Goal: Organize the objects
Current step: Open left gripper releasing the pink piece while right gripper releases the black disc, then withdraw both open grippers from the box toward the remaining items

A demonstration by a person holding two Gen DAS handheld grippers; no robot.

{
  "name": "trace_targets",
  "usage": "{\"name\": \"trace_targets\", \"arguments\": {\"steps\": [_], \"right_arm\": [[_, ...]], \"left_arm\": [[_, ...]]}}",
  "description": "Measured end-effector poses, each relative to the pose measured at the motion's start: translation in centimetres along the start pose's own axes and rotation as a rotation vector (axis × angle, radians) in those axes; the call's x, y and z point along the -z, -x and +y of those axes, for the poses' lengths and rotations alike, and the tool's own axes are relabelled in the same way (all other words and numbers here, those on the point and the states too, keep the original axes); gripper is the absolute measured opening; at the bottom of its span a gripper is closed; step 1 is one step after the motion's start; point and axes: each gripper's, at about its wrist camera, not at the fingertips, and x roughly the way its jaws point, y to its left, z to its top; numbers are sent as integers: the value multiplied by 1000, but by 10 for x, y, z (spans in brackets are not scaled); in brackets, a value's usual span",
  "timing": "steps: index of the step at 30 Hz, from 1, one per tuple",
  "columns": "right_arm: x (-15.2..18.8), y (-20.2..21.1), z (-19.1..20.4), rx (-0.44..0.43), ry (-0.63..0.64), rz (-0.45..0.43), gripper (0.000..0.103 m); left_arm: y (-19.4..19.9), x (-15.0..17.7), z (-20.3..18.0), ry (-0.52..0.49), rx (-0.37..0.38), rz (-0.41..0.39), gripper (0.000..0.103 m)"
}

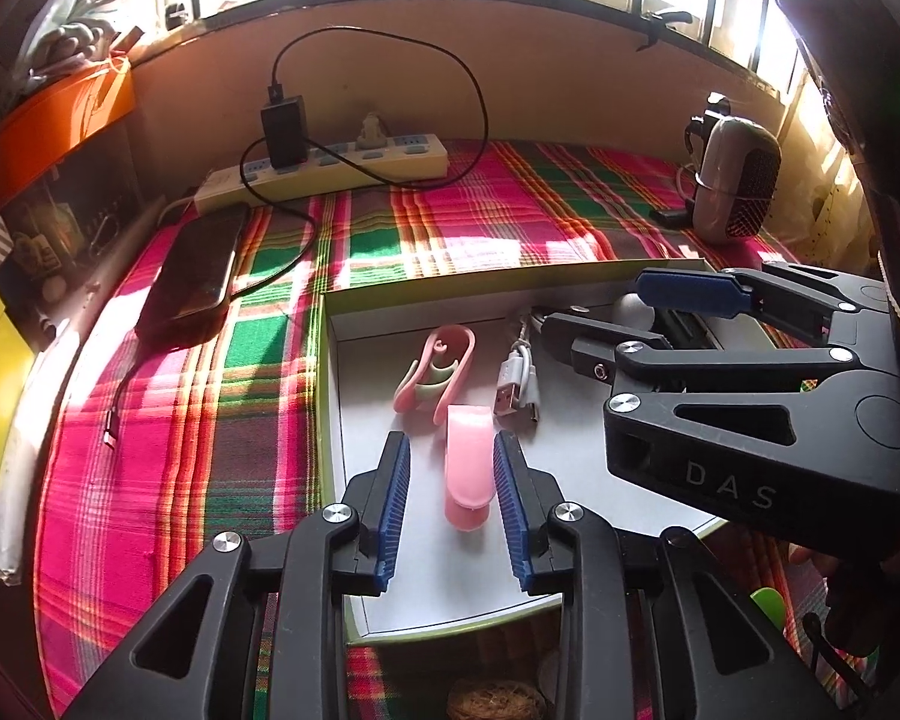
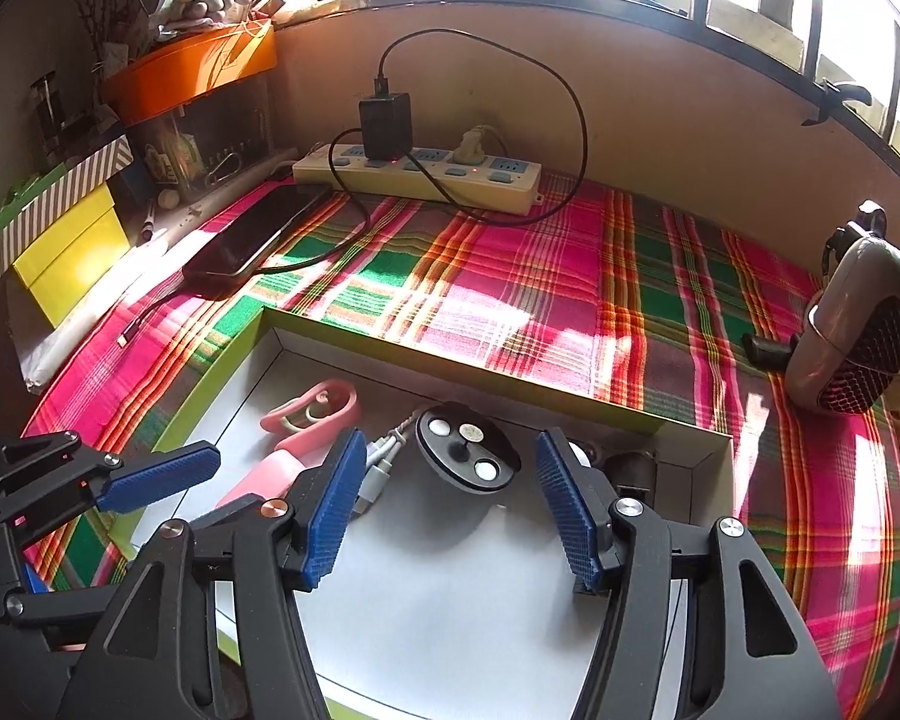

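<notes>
Hovering over the shallow white cardboard box with green rim [image 1: 324, 360], the left gripper [image 1: 453, 510] has its jaws parted around a glossy pink plastic clip [image 1: 467, 468] lying on the box floor, pads clear of it, apparently just set down. The right gripper [image 2: 444, 504] stands wide open, holding nothing, framing a round black disc with white buttons [image 2: 468, 450] resting near the back wall.

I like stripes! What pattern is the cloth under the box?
The cloth is plaid: pink, green and orange. The right wrist view shows it best.
</notes>
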Motion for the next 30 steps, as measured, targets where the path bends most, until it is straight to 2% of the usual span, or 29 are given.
{"name": "trace_targets", "arguments": {"steps": [20,30], "right_arm": [[28,64,9,17,-62,-83,60],[70,94,4,23,-125,-97,60]], "left_arm": [[56,25,-1,6,-9,-85,27],[76,50,21,75,-7,-93,27]]}}
